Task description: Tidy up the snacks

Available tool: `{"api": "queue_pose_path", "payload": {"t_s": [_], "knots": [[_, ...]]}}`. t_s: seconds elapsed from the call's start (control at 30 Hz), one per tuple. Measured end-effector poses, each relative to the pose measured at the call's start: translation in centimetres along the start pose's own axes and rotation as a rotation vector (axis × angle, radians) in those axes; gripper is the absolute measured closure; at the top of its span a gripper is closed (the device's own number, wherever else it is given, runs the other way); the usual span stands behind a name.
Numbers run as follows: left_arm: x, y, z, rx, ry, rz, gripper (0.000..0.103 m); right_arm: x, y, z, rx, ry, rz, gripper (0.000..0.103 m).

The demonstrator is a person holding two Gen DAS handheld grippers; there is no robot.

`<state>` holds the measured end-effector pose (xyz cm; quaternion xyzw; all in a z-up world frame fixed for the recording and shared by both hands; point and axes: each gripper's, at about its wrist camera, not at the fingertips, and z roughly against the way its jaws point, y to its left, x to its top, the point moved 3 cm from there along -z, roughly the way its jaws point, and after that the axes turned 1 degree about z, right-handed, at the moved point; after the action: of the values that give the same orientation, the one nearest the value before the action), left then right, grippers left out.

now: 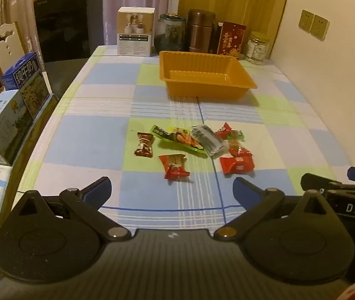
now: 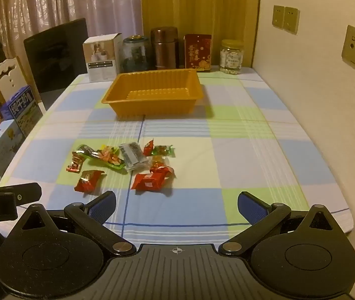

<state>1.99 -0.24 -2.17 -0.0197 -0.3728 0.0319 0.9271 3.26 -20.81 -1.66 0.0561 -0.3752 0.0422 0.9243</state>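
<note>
Your left gripper (image 1: 172,187) and right gripper (image 2: 176,206) both hang spread wide, nothing between the fingers. Snack packets (image 1: 189,147) lie clustered just ahead of the left, ahead-left of the right. Orange tray (image 2: 152,100) sits beyond them. Bare checked tablecloth (image 2: 252,162) runs right to the wall-side edge.

We see our right gripper (image 2: 176,206) at six o'clock, jaws spread wide with nothing between them, above the checked tablecloth (image 2: 239,150). The snack packets (image 2: 122,165) lie scattered at nine o'clock of centre. The empty orange tray (image 2: 152,100) sits beyond them at twelve, well apart.
</note>
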Motion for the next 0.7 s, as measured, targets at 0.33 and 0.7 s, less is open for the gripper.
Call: {"api": "queue_pose_path", "payload": {"t_s": [0.33, 0.7], "knots": [[0.3, -0.2, 0.0, -0.009, 0.005, 0.006, 0.0, 0.0, -0.2, 0.1, -0.004, -0.001, 0.004, 0.0], [0.5, -0.2, 0.5, -0.014, 0.0, 0.009, 0.0, 0.1, 0.0, 0.5, -0.007, -0.005, 0.003, 0.0]]}}
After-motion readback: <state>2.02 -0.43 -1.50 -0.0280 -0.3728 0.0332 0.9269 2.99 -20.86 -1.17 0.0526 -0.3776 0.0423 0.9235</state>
